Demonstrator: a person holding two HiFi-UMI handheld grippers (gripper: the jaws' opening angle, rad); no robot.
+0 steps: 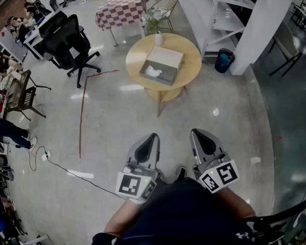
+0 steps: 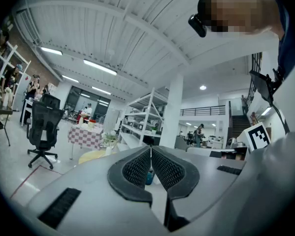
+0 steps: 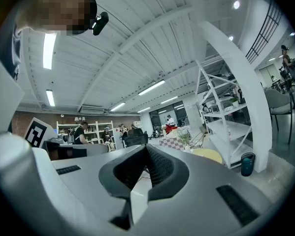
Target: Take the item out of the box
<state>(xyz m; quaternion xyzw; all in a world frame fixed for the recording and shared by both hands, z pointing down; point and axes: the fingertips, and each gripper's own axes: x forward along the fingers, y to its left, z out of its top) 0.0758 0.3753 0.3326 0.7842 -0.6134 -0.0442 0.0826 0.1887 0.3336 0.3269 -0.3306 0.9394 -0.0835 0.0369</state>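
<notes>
An open grey box [image 1: 163, 64] lies on a round wooden table [image 1: 188, 68] some way ahead, with a white crumpled item [image 1: 153, 72] inside it. Both grippers are held close to the person's body, well short of the table and pointing toward it. The left gripper [image 1: 152, 137] is shut with nothing between its jaws; in its own view the left gripper [image 2: 150, 149] has its ribbed pads meeting at the tip. The right gripper [image 1: 196, 133] is likewise shut and empty, and the right gripper view shows the right gripper [image 3: 146, 148] with its pads together. The table [image 2: 94, 156] appears small and far off.
A small vase with a plant [image 1: 156, 33] stands at the table's far edge. A black office chair [image 1: 66, 42] and a checkered table [image 1: 123, 6] are to the left and behind. White shelving [image 1: 221, 11] and a teal bin [image 1: 224, 60] stand right. A red line [image 1: 83, 116] and a cable [image 1: 71, 173] cross the floor.
</notes>
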